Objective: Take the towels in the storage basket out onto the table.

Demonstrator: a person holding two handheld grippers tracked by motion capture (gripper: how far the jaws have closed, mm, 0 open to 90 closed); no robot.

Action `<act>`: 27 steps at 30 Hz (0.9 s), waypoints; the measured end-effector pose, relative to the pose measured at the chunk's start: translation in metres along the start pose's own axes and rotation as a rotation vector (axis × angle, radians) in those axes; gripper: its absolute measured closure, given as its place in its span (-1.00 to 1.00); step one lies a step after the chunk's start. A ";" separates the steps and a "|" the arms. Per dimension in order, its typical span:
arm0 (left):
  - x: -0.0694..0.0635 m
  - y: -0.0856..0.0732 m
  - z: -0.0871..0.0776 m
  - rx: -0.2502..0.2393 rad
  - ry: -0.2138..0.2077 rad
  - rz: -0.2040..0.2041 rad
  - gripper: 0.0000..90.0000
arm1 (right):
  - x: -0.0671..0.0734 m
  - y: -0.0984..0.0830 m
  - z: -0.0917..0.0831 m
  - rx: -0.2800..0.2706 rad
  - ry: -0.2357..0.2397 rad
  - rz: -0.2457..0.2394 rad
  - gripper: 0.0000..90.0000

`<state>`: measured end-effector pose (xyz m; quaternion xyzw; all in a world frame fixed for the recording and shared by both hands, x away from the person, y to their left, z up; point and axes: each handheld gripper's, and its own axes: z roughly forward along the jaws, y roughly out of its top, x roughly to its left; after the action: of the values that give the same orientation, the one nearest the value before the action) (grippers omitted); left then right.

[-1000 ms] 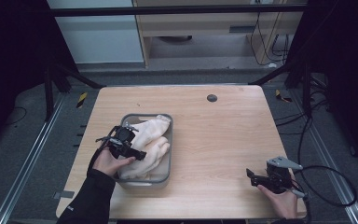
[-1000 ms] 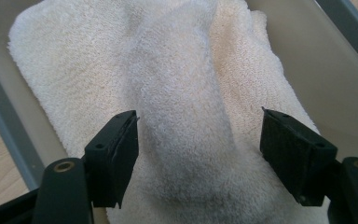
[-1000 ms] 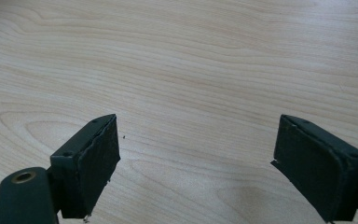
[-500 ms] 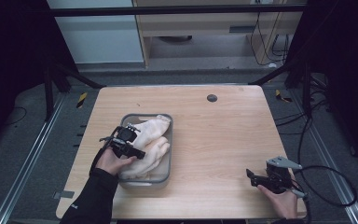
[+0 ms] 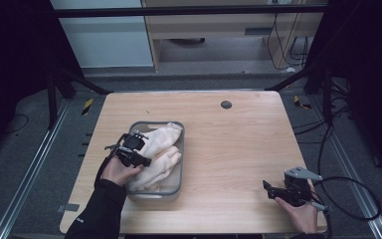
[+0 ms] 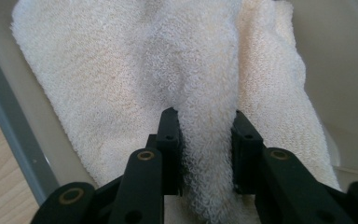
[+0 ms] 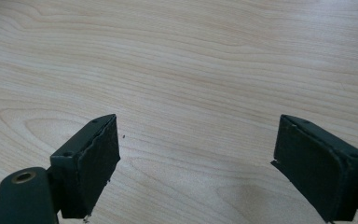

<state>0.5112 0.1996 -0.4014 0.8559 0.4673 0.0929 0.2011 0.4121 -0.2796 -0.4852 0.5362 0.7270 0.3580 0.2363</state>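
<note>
A cream terry towel [image 5: 160, 152] lies bunched in a grey tray [image 5: 181, 169] on the left half of the wooden table. My left gripper [image 5: 144, 162] reaches into the tray from its left side; its jaws have just been closing and now pinch a raised fold of the towel [image 6: 209, 140] between the pads. My left gripper [image 6: 206, 149] looks straight down on that fold, with the grey tray wall [image 6: 9, 126] at the left. My right gripper [image 5: 267, 187] rests near the table's front right corner, and my right gripper [image 7: 196, 154] stands open over bare wood with nothing between its jaws.
A small dark round disc [image 5: 226, 104] sits in the table top near the far edge. A black cable [image 5: 353, 199] trails off the right gripper past the table's right edge. Bare wood [image 5: 229, 149] stretches between the tray and the right hand.
The left gripper's jaws have closed onto the towel fold in the tray. Both hands have stayed where they were.
</note>
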 end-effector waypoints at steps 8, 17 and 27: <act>0.002 0.000 -0.017 -0.050 -0.007 -0.003 0.61 | 0.000 0.000 0.000 0.004 0.001 0.006 -0.69; 0.001 0.000 -0.043 -0.133 -0.005 -0.001 0.62 | 0.000 0.000 0.000 0.005 0.001 0.004 -0.69; -0.001 0.006 -0.069 -0.190 -0.013 0.007 0.63 | 0.000 0.000 0.000 0.006 0.000 0.002 -0.70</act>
<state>0.4914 0.2141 -0.3362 0.8352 0.4521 0.1318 0.2840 0.4122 -0.2799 -0.4854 0.5379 0.7275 0.3558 0.2343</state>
